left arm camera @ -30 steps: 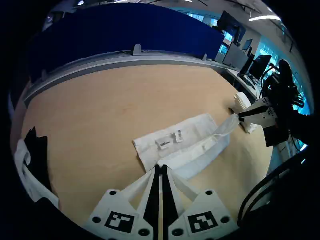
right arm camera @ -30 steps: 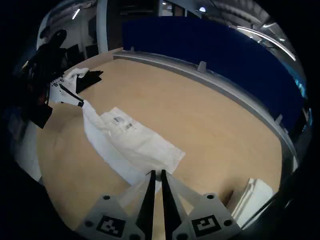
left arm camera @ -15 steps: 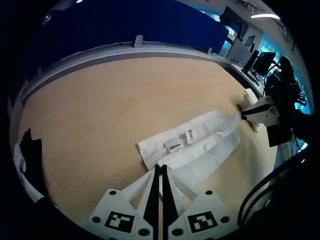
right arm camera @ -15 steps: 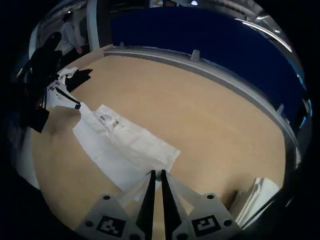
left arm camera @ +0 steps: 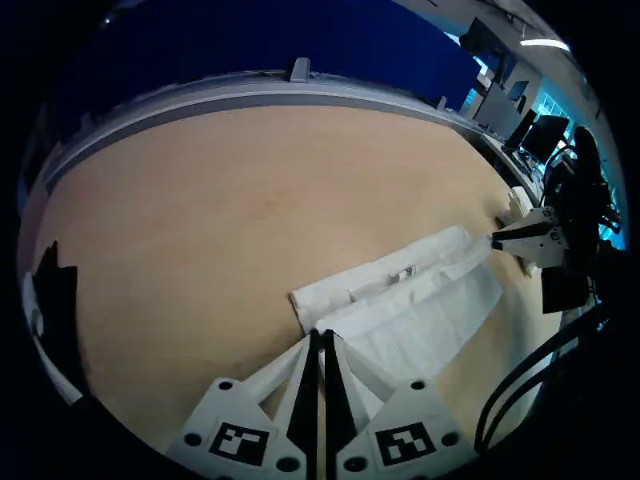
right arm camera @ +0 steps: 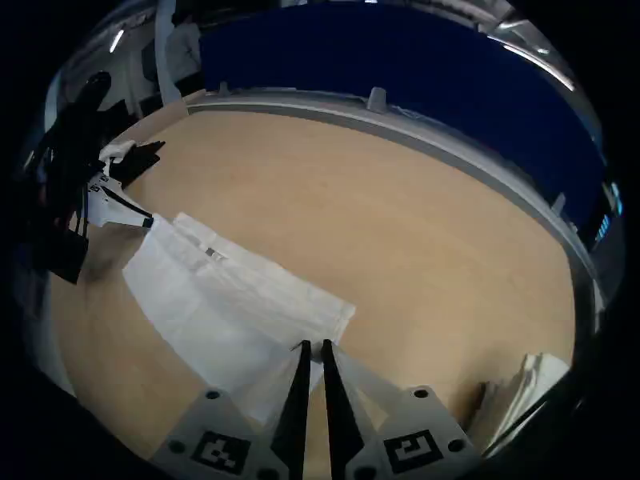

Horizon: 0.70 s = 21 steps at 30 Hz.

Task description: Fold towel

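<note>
A white towel [left arm camera: 408, 308] lies stretched on the wooden table [left arm camera: 216, 208], its top layer pulled over a folded strip with a small label [left arm camera: 404, 274]. My left gripper [left arm camera: 322, 346] is shut on the towel's near corner. Farther off, the right gripper [left arm camera: 498, 240] pinches the opposite corner. In the right gripper view, the towel [right arm camera: 216, 308] spreads from my right gripper [right arm camera: 314, 356], which is shut on its corner. The left gripper [right arm camera: 144, 221] holds the far corner there.
A stack of folded white towels [right arm camera: 520, 396] sits at the table's edge to the right in the right gripper view. Dark and white cloth [left arm camera: 52, 320] lies at the table's left edge. A blue partition [left arm camera: 264, 40] runs behind the table. Desks with monitors [left arm camera: 532, 136] stand beyond.
Both grippers have pulled the towel's upper layer across the folded strip, so it spreads wider and flatter and now covers most of the labels.
</note>
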{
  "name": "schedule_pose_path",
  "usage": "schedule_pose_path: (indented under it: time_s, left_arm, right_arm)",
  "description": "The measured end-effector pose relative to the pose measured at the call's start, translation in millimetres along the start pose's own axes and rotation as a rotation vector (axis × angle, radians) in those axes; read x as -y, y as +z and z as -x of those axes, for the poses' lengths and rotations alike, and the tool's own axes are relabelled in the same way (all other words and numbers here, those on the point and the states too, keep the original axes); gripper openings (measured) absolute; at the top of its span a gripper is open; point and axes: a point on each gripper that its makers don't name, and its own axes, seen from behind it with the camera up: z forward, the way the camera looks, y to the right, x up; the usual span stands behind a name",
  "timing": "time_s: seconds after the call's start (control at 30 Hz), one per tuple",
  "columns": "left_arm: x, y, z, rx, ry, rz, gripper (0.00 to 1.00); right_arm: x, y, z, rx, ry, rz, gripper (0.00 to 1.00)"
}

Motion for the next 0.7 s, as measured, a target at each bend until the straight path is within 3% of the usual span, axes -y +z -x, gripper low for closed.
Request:
schedule_pose_path:
  time_s: [0.1,0.17,0.3,0.4,0.43,0.57,0.7]
  left_arm:
    - [2.5,0.6,0.1,0.001,0.006,-0.008,0.06]
    - [5.3,1.5,0.1,0.000,0.011,-0.017,0.13]
    - [17.2,0.0,-3.7,-0.014,0.015,-0.059,0.58]
    - [22.2,-4.1,-6.0,-0.026,0.013,-0.069,0.80]
    - [22.5,-5.6,-6.1,-0.027,0.013,-0.068,0.87]
    - [22.6,-10.5,-5.4,-0.032,0.016,-0.069,0.93]
    - [21.0,-13.7,-3.7,-0.032,0.023,-0.072,0.94]
  right_arm:
    - [-3.1,-0.9,-0.8,-0.005,0.001,0.012,0.14]
    - [-6.4,-1.0,-1.8,-0.009,0.002,0.026,0.17]
    - [-13.8,-0.8,-4.1,-0.021,0.000,0.059,0.35]
    - [-15.4,-1.7,-5.0,-0.030,0.004,0.063,0.60]
    - [-15.4,-2.3,-5.1,-0.032,0.007,0.062,0.64]
    - [-15.8,-4.7,-5.7,-0.041,0.014,0.067,0.91]
    - [-16.0,-8.9,-4.8,-0.048,0.009,0.079,0.98]
